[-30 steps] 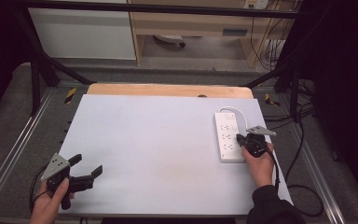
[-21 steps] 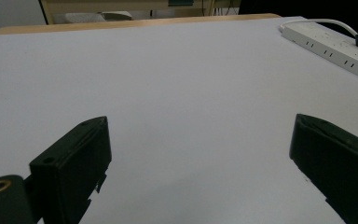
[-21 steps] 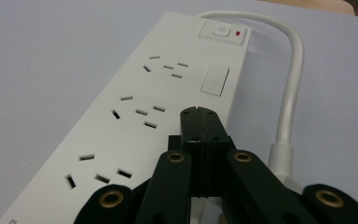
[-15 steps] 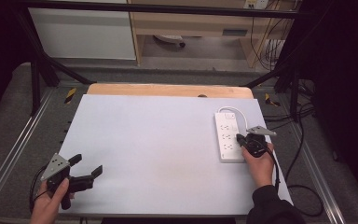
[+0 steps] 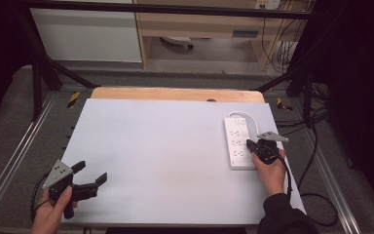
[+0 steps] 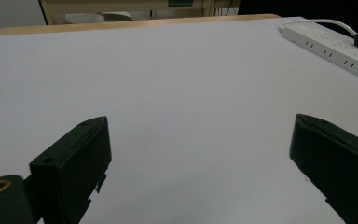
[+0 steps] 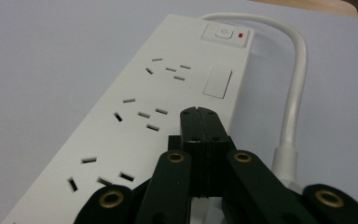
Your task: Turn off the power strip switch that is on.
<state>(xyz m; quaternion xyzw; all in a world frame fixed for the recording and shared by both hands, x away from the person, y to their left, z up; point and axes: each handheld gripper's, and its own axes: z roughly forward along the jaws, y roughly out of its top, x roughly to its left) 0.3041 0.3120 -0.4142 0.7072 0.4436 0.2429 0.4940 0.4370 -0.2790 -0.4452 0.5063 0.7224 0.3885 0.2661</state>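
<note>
A white power strip (image 5: 236,134) lies at the right of the white table top (image 5: 165,146), its switch end farthest from me. My right gripper (image 5: 249,144) is shut with nothing between its jaws, its tips over the strip's near half. In the right gripper view the closed gripper (image 7: 200,114) sits over the strip (image 7: 135,116), beside the sockets, with the switch (image 7: 225,33) and its red light beyond. My left gripper (image 5: 91,172) stands open at the near left corner, holding nothing. The left gripper view has the wide-apart gripper (image 6: 200,140) over bare table, the strip (image 6: 326,46) far off.
The strip's white cable (image 7: 296,84) loops off its far end and runs back along its right side. A wooden edge (image 5: 175,93) borders the table's far side. Metal frame rails (image 5: 19,146) run along both sides, with black cables (image 5: 316,161) on the floor at right.
</note>
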